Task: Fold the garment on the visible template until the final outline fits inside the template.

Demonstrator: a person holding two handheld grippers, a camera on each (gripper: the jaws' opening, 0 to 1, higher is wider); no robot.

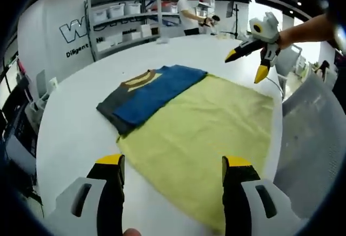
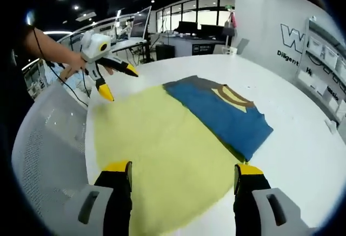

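Left gripper view: the left hand-held gripper hangs wide and empty over the near edge of the yellow template on the white tabletop. The folded blue and grey garment lies across the template's far corner, partly overhanging it, so tucking in remains.

Right gripper view: the right hand-held gripper is also wide, holding nothing. Bare tabletop beyond the garment leaves working room; a chair back crowds the nearer edge
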